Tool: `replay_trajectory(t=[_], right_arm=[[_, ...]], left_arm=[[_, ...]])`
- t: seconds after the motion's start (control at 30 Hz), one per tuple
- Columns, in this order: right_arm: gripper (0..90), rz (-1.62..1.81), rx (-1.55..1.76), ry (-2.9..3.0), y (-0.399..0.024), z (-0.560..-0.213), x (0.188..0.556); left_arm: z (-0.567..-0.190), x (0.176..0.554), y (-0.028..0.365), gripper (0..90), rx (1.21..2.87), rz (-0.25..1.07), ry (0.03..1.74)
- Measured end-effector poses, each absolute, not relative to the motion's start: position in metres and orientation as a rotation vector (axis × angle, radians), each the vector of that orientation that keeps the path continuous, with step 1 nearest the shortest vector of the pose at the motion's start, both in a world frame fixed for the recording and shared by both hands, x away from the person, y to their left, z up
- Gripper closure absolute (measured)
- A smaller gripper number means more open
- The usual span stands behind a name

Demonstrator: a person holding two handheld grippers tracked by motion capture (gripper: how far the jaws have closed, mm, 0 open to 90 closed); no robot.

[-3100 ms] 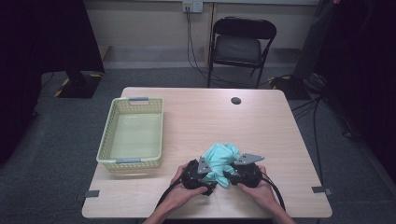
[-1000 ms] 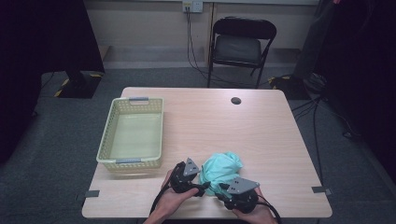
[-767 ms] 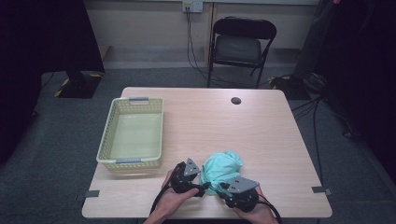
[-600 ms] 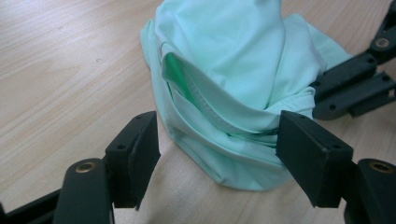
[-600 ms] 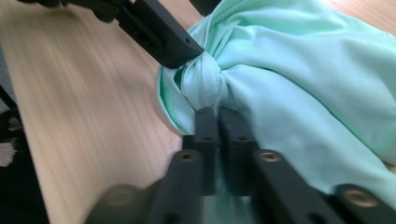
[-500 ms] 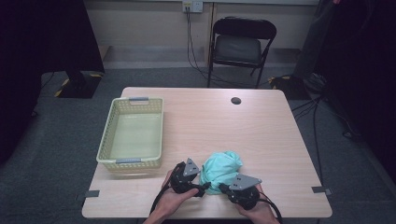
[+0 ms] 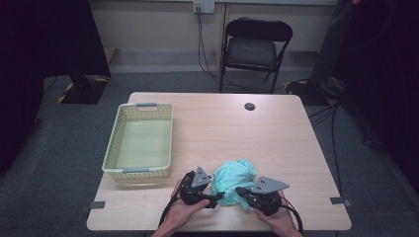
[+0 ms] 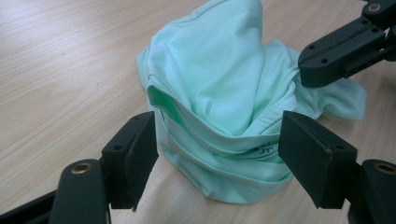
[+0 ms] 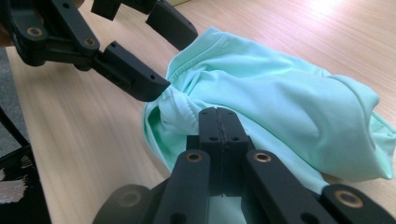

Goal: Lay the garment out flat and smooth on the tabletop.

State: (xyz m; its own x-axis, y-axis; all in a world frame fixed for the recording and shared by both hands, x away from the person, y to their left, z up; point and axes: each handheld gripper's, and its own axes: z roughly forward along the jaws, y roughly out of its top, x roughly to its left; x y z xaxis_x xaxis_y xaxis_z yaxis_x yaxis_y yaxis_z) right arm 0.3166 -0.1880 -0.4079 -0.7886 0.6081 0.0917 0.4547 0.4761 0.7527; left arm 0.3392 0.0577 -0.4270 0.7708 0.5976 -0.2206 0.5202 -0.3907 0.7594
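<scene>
The crumpled mint-green cloth garment sits on the pale wooden table at the near edge, four o'clock from the yellow-green plastic basket, the left gripper spread wide around it, the right gripper just snapped together, seemingly pinching a fold.

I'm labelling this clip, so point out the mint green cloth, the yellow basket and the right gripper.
mint green cloth (image 7: pixel 236 177), high view, top of the bunched fabric.
yellow basket (image 7: pixel 139 169), high view, near rim.
right gripper (image 9: pixel 218 122), right gripper view, tips of its closed jaws.
</scene>
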Motion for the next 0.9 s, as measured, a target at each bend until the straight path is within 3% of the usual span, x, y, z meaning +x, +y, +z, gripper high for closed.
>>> replay_trajectory(t=[0.5,0.9], right_arm=[[90.0,1.225,0.974,2.396,-0.201,-0.39,0.331],[90.0,1.174,1.102,2.325,-0.23,-0.398,0.348]], left_arm=[[-0.421,0.339,0.06,27.2,2.043,0.133,0.821],[-0.424,0.341,0.054,26.7,2.054,0.123,0.809]])
